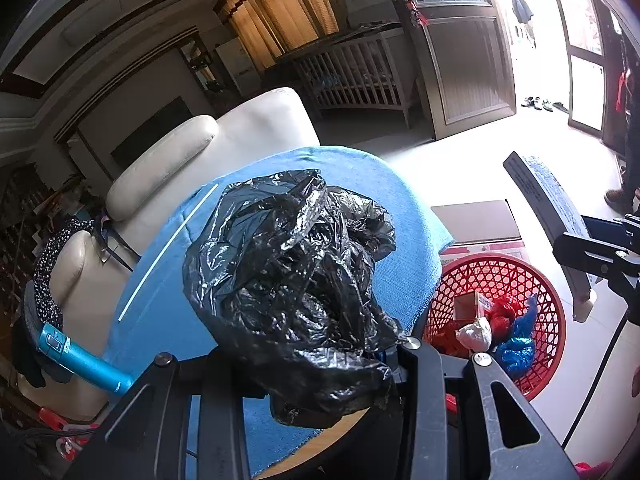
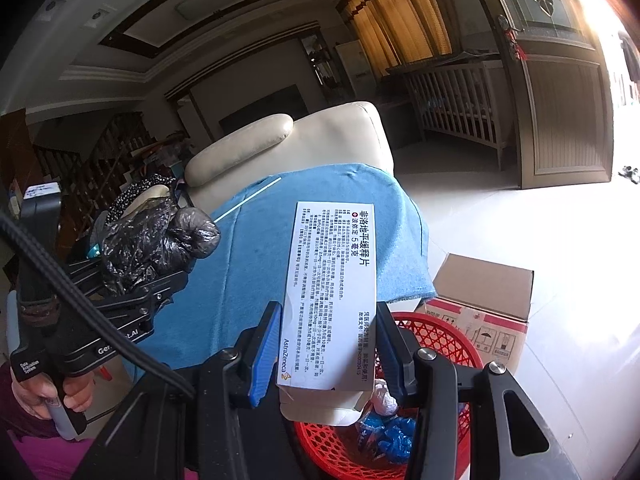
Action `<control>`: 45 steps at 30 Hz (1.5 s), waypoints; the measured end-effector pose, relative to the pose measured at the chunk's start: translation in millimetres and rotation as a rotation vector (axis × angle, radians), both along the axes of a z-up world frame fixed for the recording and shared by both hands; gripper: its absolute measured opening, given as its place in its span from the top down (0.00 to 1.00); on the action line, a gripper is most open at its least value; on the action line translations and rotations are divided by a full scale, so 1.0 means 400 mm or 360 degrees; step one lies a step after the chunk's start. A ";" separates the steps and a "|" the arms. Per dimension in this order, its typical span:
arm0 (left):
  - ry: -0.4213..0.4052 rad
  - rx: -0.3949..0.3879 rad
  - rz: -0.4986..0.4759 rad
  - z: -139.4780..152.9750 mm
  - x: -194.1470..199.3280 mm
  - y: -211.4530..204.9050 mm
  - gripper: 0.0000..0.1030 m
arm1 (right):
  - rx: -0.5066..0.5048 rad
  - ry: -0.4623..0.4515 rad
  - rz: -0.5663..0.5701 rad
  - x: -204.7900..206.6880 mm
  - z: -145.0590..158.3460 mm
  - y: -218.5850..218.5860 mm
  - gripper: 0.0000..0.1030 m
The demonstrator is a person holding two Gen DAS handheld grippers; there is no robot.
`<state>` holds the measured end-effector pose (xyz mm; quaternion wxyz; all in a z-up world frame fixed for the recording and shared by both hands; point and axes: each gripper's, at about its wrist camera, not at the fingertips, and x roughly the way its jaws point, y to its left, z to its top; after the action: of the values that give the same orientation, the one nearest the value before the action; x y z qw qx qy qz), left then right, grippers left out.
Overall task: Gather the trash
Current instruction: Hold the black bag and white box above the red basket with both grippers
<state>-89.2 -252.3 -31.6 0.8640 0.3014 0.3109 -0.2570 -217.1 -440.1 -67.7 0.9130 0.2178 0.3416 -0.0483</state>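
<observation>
Blue-clothed tabletop sits just beside the basket. Right gripper clamps the carton above it; lower, then release. Left gripper pinches the bag over the tabletop; swing it across next.

Black plastic bag: crumpled, glossy, bunched btwn left jaws, most of it billowing fwd past tips, above blue cloth.
Medicine box: flat white carton w/ printed text, flap end open, clamped btwn right jaws, long axis sticking fwd.
Red basket: mesh, under right jaws; holds blue, white, red scraps.
</observation>
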 end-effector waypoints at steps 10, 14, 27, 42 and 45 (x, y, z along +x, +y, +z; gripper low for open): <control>0.0019 0.0026 -0.0022 -0.002 0.013 -0.007 0.61 | 0.0087 0.0027 -0.0021 0.002 -0.025 -0.025 0.53; 0.0022 0.0028 -0.0023 -0.002 0.011 -0.007 0.61 | 0.0087 0.0029 -0.0032 -0.002 -0.026 -0.034 0.53; 0.0010 0.0027 -0.0029 -0.009 0.007 -0.007 0.61 | 0.0107 0.0010 -0.0053 -0.014 -0.015 -0.045 0.53; 0.0014 0.0026 -0.0026 -0.009 0.007 -0.007 0.61 | 0.0133 0.0018 -0.0049 -0.013 -0.021 -0.053 0.53; 0.0011 0.0026 -0.0027 -0.009 0.006 -0.008 0.61 | 0.0140 0.0021 -0.0046 -0.012 -0.022 -0.054 0.53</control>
<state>-86.6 -255.4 -35.1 0.8582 0.3101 0.3135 -0.2628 -222.0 -461.9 -76.4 0.8995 0.2623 0.3461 -0.0479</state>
